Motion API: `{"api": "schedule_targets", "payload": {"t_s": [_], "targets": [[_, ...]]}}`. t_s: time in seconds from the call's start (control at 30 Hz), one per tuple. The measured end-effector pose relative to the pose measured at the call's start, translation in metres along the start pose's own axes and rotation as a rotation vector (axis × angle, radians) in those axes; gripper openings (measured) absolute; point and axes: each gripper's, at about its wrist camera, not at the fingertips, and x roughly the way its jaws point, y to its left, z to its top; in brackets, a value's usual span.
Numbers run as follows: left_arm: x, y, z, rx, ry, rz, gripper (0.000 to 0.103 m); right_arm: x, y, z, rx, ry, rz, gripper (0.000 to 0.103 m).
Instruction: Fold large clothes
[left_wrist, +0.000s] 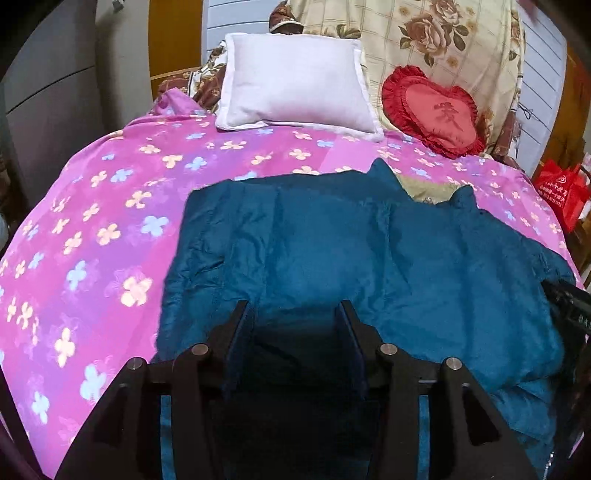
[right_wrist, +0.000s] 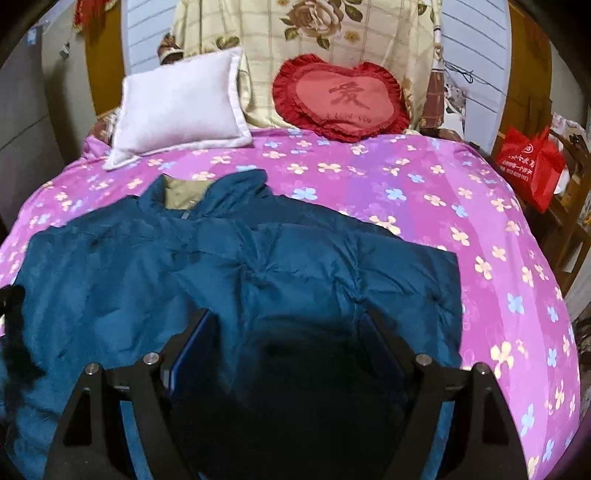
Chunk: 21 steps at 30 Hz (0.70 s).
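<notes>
A large teal padded jacket (left_wrist: 332, 243) lies spread on the pink flowered bedspread (left_wrist: 92, 206), collar towards the pillows, its sides folded in over the body. It also shows in the right wrist view (right_wrist: 207, 266). My left gripper (left_wrist: 297, 308) is open, empty, hovering over the jacket's near left part. My right gripper (right_wrist: 288, 317) is open, empty, over the jacket's near right part. The right gripper's black body shows at the left wrist view's right edge (left_wrist: 570, 302).
A white pillow (left_wrist: 295, 85) and a red heart cushion (left_wrist: 436, 114) lean at the bed's head against a rose-patterned quilt (left_wrist: 424, 33). A red bag (right_wrist: 532, 166) stands on a wooden chair right of the bed. The bedspread (right_wrist: 424, 192) shows around the jacket.
</notes>
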Motion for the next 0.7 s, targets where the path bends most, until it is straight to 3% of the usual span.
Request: {"api": "schedule_targets", "payload": {"t_s": [0.3,0.7], "targets": [[0.011,-0.006,-0.007,0.019,0.016,-0.009,0.029,0.031,-0.009,0.004,0.059,0.042,-0.018,0.09],[0.013,-0.005,-0.009,0.024,0.012,0.0,0.029,-0.047,-0.017,-0.023,0.005,-0.05,0.042,0.09]]}}
